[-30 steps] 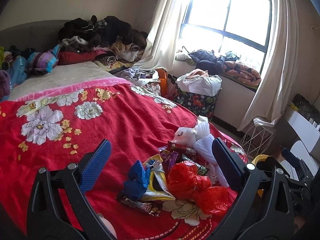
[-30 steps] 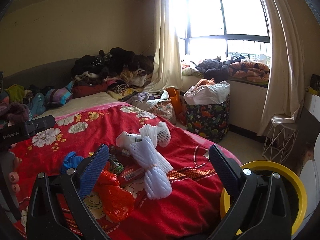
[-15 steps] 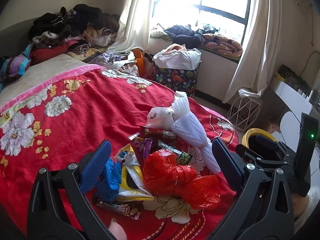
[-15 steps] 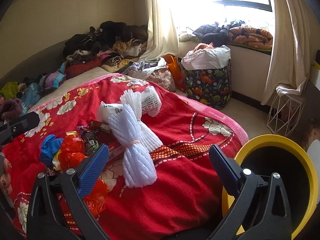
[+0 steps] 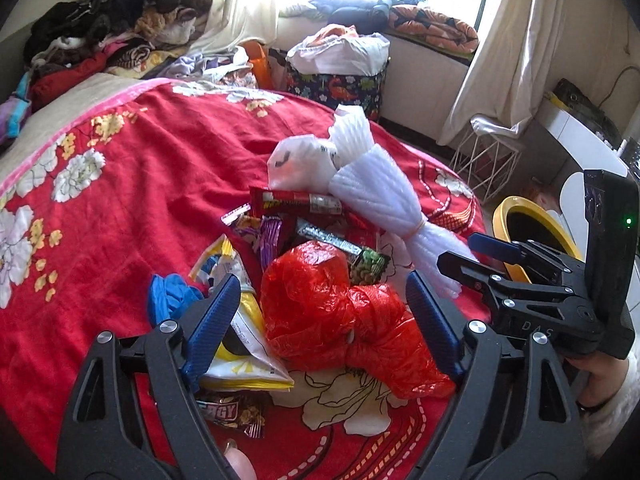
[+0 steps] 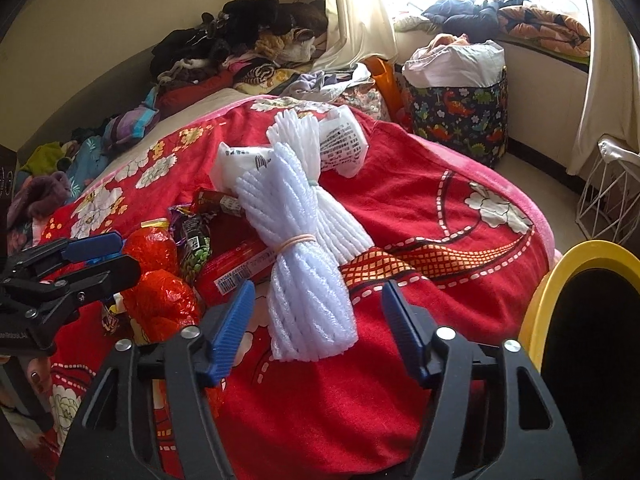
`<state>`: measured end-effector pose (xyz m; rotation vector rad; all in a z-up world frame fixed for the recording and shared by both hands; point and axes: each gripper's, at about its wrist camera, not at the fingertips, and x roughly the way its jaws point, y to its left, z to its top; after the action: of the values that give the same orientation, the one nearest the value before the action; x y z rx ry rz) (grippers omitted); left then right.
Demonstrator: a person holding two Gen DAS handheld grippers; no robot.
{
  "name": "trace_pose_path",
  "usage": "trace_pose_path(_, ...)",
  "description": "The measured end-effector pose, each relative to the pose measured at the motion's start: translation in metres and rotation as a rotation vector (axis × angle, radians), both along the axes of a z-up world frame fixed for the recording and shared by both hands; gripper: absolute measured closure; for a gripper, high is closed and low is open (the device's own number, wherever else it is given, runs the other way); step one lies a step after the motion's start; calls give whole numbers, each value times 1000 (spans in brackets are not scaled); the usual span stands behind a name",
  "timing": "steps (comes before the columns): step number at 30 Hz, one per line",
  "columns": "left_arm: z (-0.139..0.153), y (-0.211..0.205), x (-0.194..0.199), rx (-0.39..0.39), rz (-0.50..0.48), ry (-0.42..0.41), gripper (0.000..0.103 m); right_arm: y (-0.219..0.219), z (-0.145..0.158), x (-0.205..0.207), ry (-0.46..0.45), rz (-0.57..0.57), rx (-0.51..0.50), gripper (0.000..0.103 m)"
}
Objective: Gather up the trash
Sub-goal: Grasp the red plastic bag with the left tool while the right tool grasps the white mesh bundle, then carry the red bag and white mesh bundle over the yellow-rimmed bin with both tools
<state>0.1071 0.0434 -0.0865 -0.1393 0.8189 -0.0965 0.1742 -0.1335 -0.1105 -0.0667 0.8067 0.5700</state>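
Note:
A pile of trash lies on the red flowered blanket [image 5: 120, 208]. A crumpled red plastic bag [image 5: 332, 312] sits between the open fingers of my left gripper [image 5: 320, 312]; I cannot tell if they touch it. Beside it lie snack wrappers [image 5: 296, 204], a blue scrap [image 5: 168, 300] and a yellow-white packet [image 5: 240, 364]. A white foam-net bundle [image 6: 308, 280] tied with a rubber band lies between the open fingers of my right gripper [image 6: 316, 316]. The red bag [image 6: 160, 292] and the left gripper [image 6: 60, 276] show at left in the right wrist view. The yellow-rimmed bin [image 6: 580, 320] stands at right.
Clothes are heaped at the bed's far end [image 5: 120, 20]. A patterned laundry basket [image 6: 460, 108] and a white wire stand [image 6: 612, 196] stand on the floor by the window. The bin [image 5: 528, 224] stands off the bed's right edge, beyond the right gripper [image 5: 504, 260].
Both grippers have moved forward and down toward the trash pile. The red bag now sits between the left fingers and the white bundle between the right fingers. Both stay open.

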Motion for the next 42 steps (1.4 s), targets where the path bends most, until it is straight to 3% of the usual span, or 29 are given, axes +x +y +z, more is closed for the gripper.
trace_pose_path(4,-7,-2,3,-11,-1,28,35,5,-6,-1,30,36,0,82)
trace_pose_path(9,-12,-7,2,-17,-3,42,62,-2,-3,-8,18,30,47,88)
trace_pose_path(17,-5,-10,-5,-20,1,1,89,-13,11,-20,-24,17,86,88)
trace_pose_path(23,14,-10,-13,-36,-2,-55,98,-22,21,-25,-40,-1,110,88)
trace_pose_path(42,67,-44,-10,-25,-86,-190,100,-73,56,-41,-130,-125,166,88)
